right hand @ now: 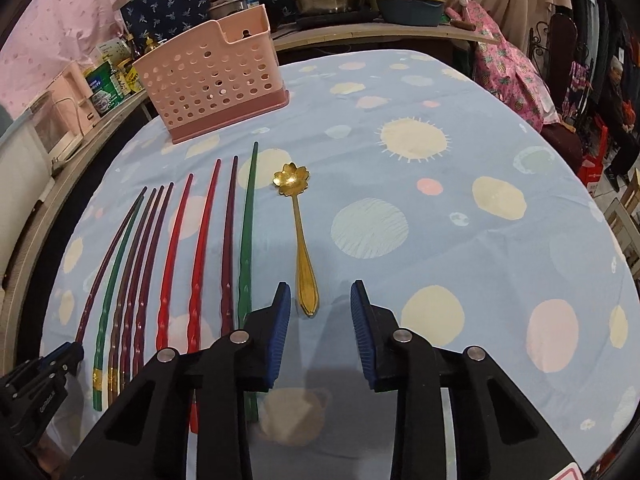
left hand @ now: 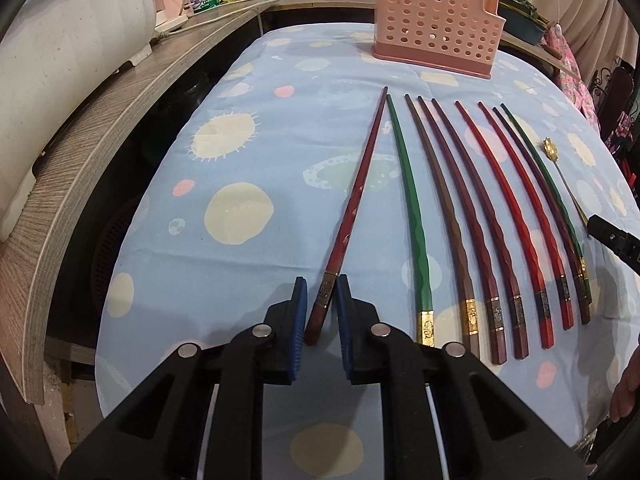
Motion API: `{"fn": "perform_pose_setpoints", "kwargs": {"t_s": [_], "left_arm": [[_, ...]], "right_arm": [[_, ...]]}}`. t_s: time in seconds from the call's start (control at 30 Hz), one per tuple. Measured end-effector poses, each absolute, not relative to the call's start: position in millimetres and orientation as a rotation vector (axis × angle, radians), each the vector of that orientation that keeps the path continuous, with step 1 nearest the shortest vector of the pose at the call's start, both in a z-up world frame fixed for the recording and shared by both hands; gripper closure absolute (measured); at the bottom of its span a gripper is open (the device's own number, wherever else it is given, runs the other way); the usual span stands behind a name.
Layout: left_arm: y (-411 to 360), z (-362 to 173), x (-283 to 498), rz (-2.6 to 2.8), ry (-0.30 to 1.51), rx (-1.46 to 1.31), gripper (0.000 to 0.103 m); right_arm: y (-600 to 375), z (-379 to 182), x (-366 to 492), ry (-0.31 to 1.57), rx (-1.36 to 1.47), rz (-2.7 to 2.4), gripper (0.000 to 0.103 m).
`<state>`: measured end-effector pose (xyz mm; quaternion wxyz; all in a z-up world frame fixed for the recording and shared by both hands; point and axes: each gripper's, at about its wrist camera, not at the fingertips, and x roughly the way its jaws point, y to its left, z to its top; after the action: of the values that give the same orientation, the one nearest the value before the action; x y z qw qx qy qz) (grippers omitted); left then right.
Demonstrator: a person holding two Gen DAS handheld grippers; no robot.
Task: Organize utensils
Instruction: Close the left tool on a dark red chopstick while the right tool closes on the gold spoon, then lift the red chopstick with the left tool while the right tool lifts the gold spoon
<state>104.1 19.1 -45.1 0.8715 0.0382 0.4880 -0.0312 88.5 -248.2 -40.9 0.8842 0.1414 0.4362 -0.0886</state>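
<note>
The dark red chopstick [left hand: 352,216] at the left end of the row is a long, stiff, lacquered stick, light but probably slick along its smooth shaft; the banded, squared near end looks like the surest place to take it, since the metal collar gives the pads something to bite on. That is where the left gripper [left hand: 322,298] has it: its blue pads are clenched on the chopstick just at the collar, the tip pointing away toward the pink perforated utensil holder [left hand: 436,20] at the far side of the table. Held so close to one end, the stick may swing or pivot when lifted (a long lever on a narrow grip).

The gold flower-bowl spoon [right hand: 305,248] lies to the right of the nine chopsticks, its handle end nearest. It is thin metal, rigid and smooth, lying flat on the blue patterned tablecloth [right hand: 500,260], so pinching the slim handle low against the fabric seems the way in. The right gripper [right hand: 320,306] straddles that handle end, released: a clear gap shows between each pad and the handle, nothing grasped yet. The green chopstick [right hand: 247,240] lies just beside its left finger, close enough to be nudged.
</note>
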Motion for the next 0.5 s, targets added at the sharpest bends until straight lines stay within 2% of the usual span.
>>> {"fn": "perform_pose_setpoints", "kwargs": {"t_s": [0.13,0.2,0.5], "left_arm": [[18.8,-45.2,103.1,-0.065,1.019,0.082,0.088],[18.7,-45.1,103.2,-0.064,1.019,0.081,0.088],[21.7,-43.3,106.3,-0.086,1.032,0.060,0.091]], "right_arm": [[-247.2,-42.4,90.1,0.899,0.288,-0.180,0.083],[-247.6,-43.1,90.7,0.898,0.290,-0.180,0.092],[-247.9,-32.4,83.5,0.867,0.294,-0.179,0.092]]}}
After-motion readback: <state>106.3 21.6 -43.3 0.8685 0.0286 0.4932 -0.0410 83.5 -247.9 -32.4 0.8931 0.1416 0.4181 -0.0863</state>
